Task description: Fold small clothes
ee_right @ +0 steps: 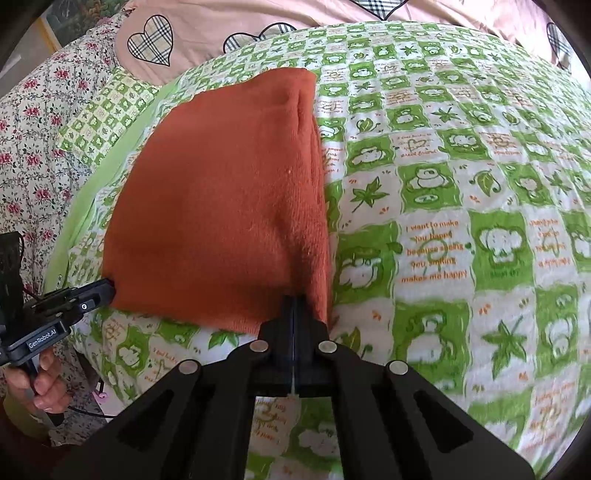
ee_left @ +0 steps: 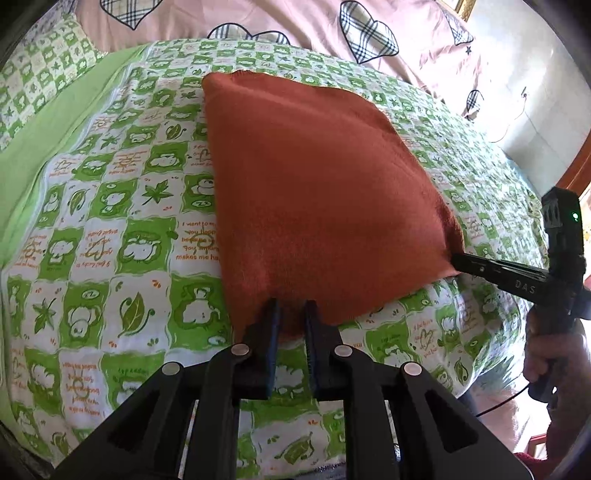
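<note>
Left wrist view: we see the rust-orange cloth [ee_left: 314, 184] lying folded on the green-and-white checked bedspread [ee_left: 110, 240], its near left corner caught between the narrowly parted fingers of our left gripper [ee_left: 291, 314], which press on it. Our right gripper [ee_right: 294, 306] is clamped tight on the cloth's near right corner, and a pink heart-print quilt [ee_left: 295, 18] lies beyond.
</note>
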### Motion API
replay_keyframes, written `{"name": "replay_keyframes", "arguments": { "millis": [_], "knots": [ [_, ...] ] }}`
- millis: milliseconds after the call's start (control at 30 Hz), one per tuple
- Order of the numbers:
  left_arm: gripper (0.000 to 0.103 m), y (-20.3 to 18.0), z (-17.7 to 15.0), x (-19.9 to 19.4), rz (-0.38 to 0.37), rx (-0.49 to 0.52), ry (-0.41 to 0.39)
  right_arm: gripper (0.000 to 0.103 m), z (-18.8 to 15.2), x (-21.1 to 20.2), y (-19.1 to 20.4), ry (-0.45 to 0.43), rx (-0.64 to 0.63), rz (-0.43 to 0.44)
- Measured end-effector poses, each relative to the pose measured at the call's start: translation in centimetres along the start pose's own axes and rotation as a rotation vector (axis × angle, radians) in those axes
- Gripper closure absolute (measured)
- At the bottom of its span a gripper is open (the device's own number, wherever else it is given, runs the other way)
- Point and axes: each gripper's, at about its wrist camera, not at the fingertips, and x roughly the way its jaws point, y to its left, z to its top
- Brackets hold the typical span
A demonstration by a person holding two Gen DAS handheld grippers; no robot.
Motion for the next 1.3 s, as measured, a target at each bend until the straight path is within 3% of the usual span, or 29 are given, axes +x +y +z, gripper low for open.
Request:
{"name": "replay_keyframes", "arguments": {
  "millis": [367, 533, 633, 700, 767, 867, 1100, 1167, 1233, 1300],
  "knots": [
    [0.063, -0.9, -1.8, -2.3, 0.077, 0.024, -0.005, 0.100, -1.7, -3.4, 1.3, -0.032, 0.004, 0.019],
    [0.061, -0.2, -1.3, -2.9, 0.079, -0.010, -0.018, 0.100, -0.2, -4.2, 0.9, -0.077, 0.032, 0.023],
    [0.053, 0.6, -0.2, -3.3, 0.080, -0.030, -0.038, 0.099, 1.1, -4.1, 0.5, -0.087, 0.047, 0.034],
    [0.049, 1.1, 0.7, -3.4, 0.077, -0.040, -0.052, 0.091, 2.1, -3.7, 0.3, -0.090, 0.062, 0.048],
    [0.048, 1.5, 1.5, -3.3, 0.087, -0.055, -0.056, 0.063, 2.9, -3.6, 0.2, -0.106, 0.075, 0.056],
    [0.047, 1.9, 2.6, -3.4, 0.097, -0.073, -0.070, 0.061, 3.7, -3.6, 0.7, -0.132, 0.062, 0.055],
    [0.021, 0.2, 2.1, -4.5, 0.199, -0.008, -0.106, 0.057, 1.9, -4.0, 2.8, -0.099, -0.038, 0.049],
    [0.019, -0.4, 1.5, -4.7, 0.227, 0.017, -0.107, 0.040, 0.9, -4.4, 3.2, -0.105, -0.071, 0.018],
    [0.019, -0.9, 0.9, -4.8, 0.260, 0.041, -0.100, 0.032, 0.1, -4.9, 3.4, -0.118, -0.095, -0.006],
    [0.019, -1.2, 0.3, -4.9, 0.289, 0.057, -0.099, 0.030, -0.8, -5.4, 3.6, -0.125, -0.117, -0.023]
  ]
}}
